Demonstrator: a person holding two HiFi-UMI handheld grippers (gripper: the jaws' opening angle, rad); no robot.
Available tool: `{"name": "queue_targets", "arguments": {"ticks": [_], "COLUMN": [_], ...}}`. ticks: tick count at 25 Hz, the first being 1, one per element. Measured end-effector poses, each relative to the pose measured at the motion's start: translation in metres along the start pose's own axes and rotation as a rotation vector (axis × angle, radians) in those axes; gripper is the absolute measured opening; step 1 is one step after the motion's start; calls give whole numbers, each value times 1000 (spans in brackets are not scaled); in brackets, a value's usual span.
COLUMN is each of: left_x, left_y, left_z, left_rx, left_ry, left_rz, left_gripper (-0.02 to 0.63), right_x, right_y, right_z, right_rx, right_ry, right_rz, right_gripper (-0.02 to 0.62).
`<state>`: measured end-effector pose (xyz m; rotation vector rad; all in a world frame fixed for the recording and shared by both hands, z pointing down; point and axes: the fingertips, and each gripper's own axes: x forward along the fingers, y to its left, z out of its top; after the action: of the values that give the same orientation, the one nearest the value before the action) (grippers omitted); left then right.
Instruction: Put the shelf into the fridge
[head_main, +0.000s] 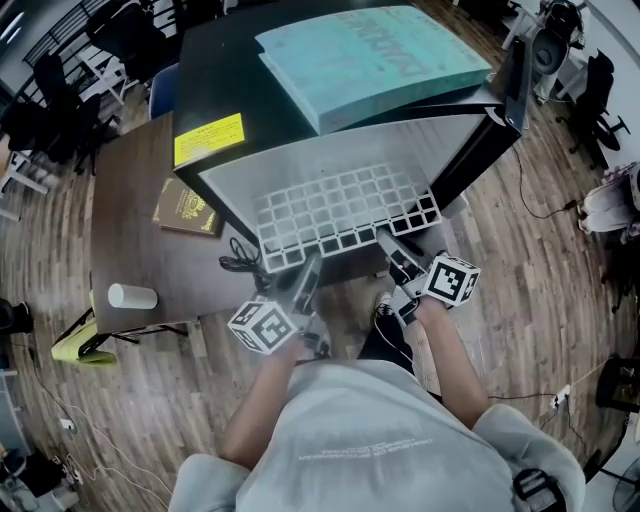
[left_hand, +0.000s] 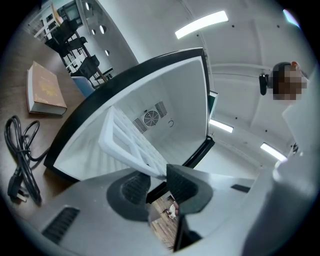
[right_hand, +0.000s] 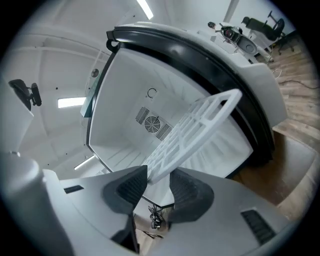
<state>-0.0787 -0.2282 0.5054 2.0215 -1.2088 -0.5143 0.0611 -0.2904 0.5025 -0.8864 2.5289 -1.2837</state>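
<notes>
so the white grid shelf (head_main: 345, 210) is part way into the open fridge (head_main: 230, 70), back half inside the cavity, front edge poking out toward the person, and from both gripper views it looks tilted rather than level. the left tool (left_hand: 159, 182) has its jaws apart with a front corner of the shelf sitting between them, just brushing one pad, not pinched. same for the right tool (right_hand: 159, 175): jaws spread, the shelf's other front corner between the pads, no real squeeze that i can see. my worry is that nothing's properly holding it now, so if the sides aren't seated in the ribbed side wall (right_hand: 227, 142) grooves the front could sag or the whole thing slide back out. also if each side is caught in a different groove, pushing it in would probably wedge it crooked. can't tell from here whether it's actually on the ribs.
</notes>
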Motion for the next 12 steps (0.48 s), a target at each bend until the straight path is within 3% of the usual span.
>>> {"name": "queue_targets", "arguments": {"ticks": [4,12], "left_x": [-1,0], "left_y": [1,3], "left_z": [-1,-5], "left_rx": [33,55], "left_ry": [14,27], "left_rz": [9,10], "left_gripper": [97,98], "right_x": [-15,-14], "right_y": [-10,-15], "right_z": [3,0], "right_rx": [-26,-25], "right_ry": [-14,4], "right_rz": [-52,-75], "right_gripper": [133,138]}}
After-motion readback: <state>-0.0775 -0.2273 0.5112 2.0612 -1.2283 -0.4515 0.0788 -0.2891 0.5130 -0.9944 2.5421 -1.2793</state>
